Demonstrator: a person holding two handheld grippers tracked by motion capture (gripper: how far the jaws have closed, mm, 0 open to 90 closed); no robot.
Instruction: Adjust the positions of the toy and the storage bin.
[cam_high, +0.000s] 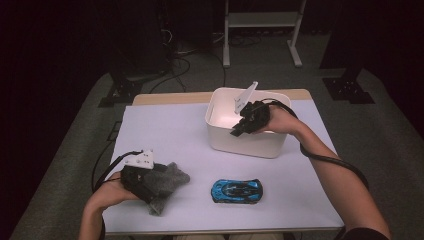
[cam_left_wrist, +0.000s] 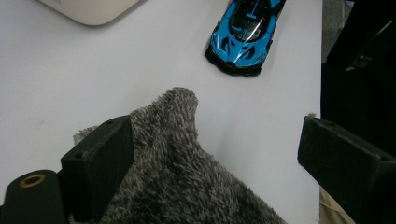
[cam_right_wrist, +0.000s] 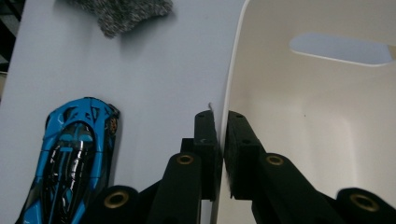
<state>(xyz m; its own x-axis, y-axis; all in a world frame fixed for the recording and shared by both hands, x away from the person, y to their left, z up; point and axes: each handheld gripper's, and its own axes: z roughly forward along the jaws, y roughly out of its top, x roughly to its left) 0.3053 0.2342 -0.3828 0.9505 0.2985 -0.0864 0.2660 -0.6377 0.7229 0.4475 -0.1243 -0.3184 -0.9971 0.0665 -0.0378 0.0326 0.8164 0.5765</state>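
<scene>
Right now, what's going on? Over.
Right tongs shut on white bin wall. Left tongs open around grey cloth. Blue car lies apart.

No text, label, brand, number or sign can be read anywhere here. The blue toy car (cam_high: 236, 190), lying on the table in front of the white bin (cam_high: 220, 131), carries only black and blue bodywork patterns, with no lettering that can be made out. The bin's walls are plain, and the grey furry cloth (cam_high: 167, 181) bears no tag.
</scene>
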